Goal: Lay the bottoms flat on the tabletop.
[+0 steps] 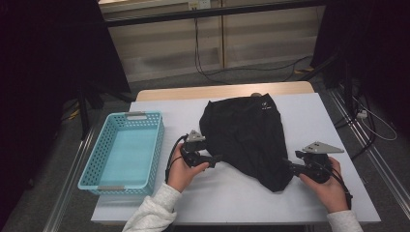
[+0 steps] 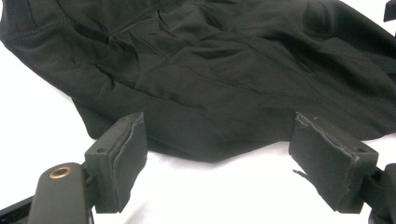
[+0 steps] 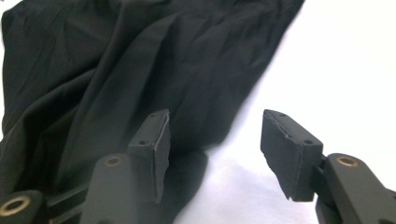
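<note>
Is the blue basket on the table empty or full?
Empty. The high view shows the bare floor of the blue basket, with nothing inside; the black garment lies on the table beside it.

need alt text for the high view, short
A person's hands hold a left claw and a right claw at the two near edges of a crumpled black garment on a white table. An empty blue basket sits to the left.

The left gripper lay low at the black garment's left edge, jaws spread wide and clamping nothing. The right gripper sat at the garment's near right corner, jaws apart and pointing inward, both forearms reaching forward.
</note>
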The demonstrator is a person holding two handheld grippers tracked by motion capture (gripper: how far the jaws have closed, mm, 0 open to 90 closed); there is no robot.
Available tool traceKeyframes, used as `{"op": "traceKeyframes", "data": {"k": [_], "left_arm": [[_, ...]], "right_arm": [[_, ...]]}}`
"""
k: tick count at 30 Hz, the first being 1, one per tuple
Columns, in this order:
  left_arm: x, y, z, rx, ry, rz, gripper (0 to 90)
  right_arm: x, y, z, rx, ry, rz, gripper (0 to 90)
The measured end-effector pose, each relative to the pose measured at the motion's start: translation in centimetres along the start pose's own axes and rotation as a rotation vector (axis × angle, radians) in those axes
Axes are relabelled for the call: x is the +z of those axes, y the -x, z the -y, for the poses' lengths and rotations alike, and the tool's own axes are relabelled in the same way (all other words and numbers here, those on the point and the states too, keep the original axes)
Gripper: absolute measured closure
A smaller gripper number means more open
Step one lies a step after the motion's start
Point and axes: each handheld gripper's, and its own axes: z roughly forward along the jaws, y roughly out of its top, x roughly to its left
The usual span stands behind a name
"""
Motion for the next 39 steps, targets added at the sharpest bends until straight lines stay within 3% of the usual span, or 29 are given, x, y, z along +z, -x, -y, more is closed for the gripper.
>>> {"op": "traceKeyframes", "data": {"k": [7,11,13,15,18,21,26,30,36,39], "left_arm": [[-0.1,0.0,0.1,0.002,0.01,-0.003,19.9],[-0.3,-0.2,0.4,0.004,0.0,-0.01,20.1],[-0.3,-0.1,0.6,-0.002,-0.003,-0.012,20.2],[-0.3,-0.1,0.7,0.008,-0.01,-0.015,20.2],[-0.2,0.1,0.8,0.011,-0.01,-0.012,20.2],[-0.2,0.1,0.8,0.014,-0.008,-0.015,20.2],[-0.3,0.1,0.6,0.012,-0.004,-0.009,20.3],[-0.2,0.0,0.8,0.003,-0.005,-0.008,20.6],[-0.2,-0.3,0.9,-0.003,-0.001,-0.014,21.3],[-0.3,-0.3,0.8,-0.007,0.003,-0.012,21.3]], "right_arm": [[0.4,0.1,0.0,0.021,-0.042,-0.002,56.8],[0.9,0.1,0.0,-0.002,-0.076,-0.01,59.6],[1.5,-0.2,0.1,0.01,-0.093,-0.031,60.0],[1.9,-0.5,0.2,-0.004,-0.081,-0.007,69.2],[2.1,-0.9,-0.2,-0.029,-0.072,-0.007,83.1],[2.6,-0.9,-0.6,-0.028,-0.048,-0.029,89.9],[3.0,-1.3,-1.9,-0.045,-0.001,-0.034,90.0],[2.4,-0.5,-2.3,-0.019,0.039,-0.016,90.0],[1.8,0.2,-1.5,-0.003,0.016,-0.018,89.2],[1.6,0.3,-1.2,0.002,0.009,-0.008,81.3]]}}
